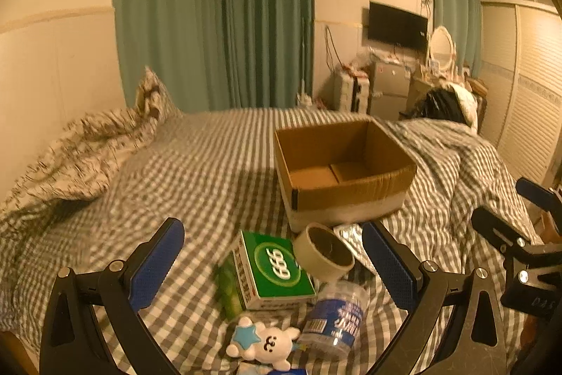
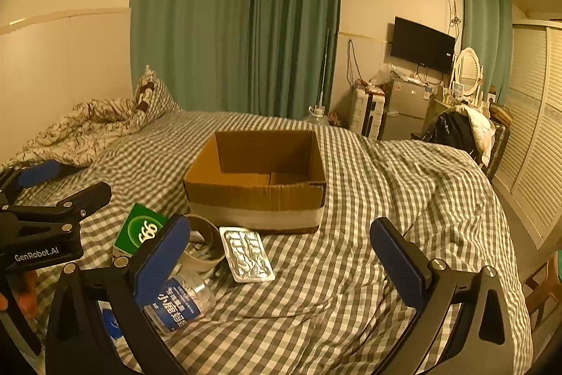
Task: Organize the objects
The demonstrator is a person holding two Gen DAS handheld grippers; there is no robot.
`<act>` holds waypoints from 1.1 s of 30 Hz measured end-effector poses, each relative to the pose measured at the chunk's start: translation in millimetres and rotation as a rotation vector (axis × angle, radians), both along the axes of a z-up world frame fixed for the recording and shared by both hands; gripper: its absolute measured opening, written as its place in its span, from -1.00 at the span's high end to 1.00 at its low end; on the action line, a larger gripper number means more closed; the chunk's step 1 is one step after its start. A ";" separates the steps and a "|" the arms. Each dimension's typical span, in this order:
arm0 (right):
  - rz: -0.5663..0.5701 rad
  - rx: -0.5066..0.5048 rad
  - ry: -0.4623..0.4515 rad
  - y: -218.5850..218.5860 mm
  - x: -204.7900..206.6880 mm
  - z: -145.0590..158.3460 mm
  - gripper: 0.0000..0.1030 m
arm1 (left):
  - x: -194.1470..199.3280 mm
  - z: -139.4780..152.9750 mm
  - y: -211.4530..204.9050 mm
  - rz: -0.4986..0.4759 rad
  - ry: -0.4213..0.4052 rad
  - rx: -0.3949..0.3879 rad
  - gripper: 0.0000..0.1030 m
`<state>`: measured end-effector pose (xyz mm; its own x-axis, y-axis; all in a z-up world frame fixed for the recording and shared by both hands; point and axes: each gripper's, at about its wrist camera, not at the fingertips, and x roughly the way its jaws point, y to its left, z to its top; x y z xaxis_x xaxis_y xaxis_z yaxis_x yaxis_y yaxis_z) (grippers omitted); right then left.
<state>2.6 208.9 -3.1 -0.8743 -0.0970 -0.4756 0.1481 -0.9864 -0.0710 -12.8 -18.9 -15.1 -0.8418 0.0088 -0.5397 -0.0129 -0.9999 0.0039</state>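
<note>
An open, empty cardboard box [image 1: 346, 188] [image 2: 256, 195] stands on the checked bed. In front of it lie a green 999 box [image 1: 277, 267] [image 2: 142, 229], a roll of tape [image 1: 325, 252] [image 2: 202, 246], a clear jar with a blue label [image 1: 335, 318] [image 2: 179, 303], a silver blister pack [image 2: 249, 253] [image 1: 346, 229] and a white plush toy with a blue star [image 1: 263, 341]. My left gripper [image 1: 272, 260] is open above these items. My right gripper [image 2: 281, 257] is open, just right of the pile, near the blister pack.
A crumpled duvet and pillow [image 1: 87, 146] lie at the bed's left, against the wall. Green curtains [image 2: 239, 23] hang behind. A fridge, suitcase and dresser [image 2: 404, 108] stand beyond the bed's foot. A louvred wardrobe [image 2: 534, 143] runs along the right.
</note>
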 end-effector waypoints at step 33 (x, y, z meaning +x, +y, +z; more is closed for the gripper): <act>0.139 -0.016 -0.537 -16.9 -159.4 -165.7 -0.99 | -74.0 -114.4 -19.9 0.005 -0.393 0.006 -1.00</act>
